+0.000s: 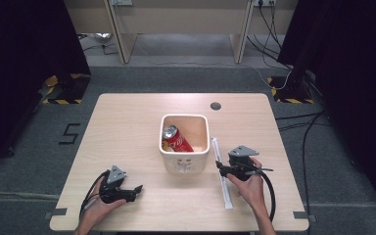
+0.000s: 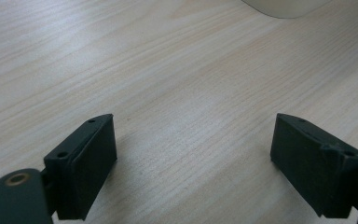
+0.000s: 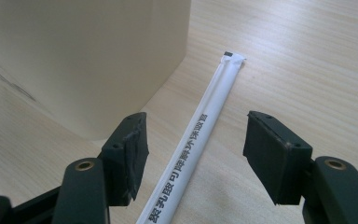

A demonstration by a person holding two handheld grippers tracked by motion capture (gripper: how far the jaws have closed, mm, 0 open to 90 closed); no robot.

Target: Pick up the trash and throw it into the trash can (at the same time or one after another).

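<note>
My left gripper (image 1: pixel 136 188) rests on the bare table (image 1: pixel 127 122), jaws wide and holding nothing. At centre, a white bin (image 1: pixel 184 159) holds a red can (image 1: pixel 176 139). Just right of it lies a wrapped straw (image 3: pixel 200 126), straddled untouched by my released right gripper (image 1: pixel 220 166).

This looks like a lab or recording studio, not a home. A lone pale wooden table (image 1: pixel 127 117) stands on grey carpet (image 1: pixel 24 161), with black curtains (image 1: pixel 24 39) hanging on both sides. Yellow-and-black hazard tape (image 1: pixel 61 101) marks stand bases, cables (image 1: pixel 293 125) trail across the floor, and a taped number (image 1: pixel 69 133) sits on the carpet.
</note>
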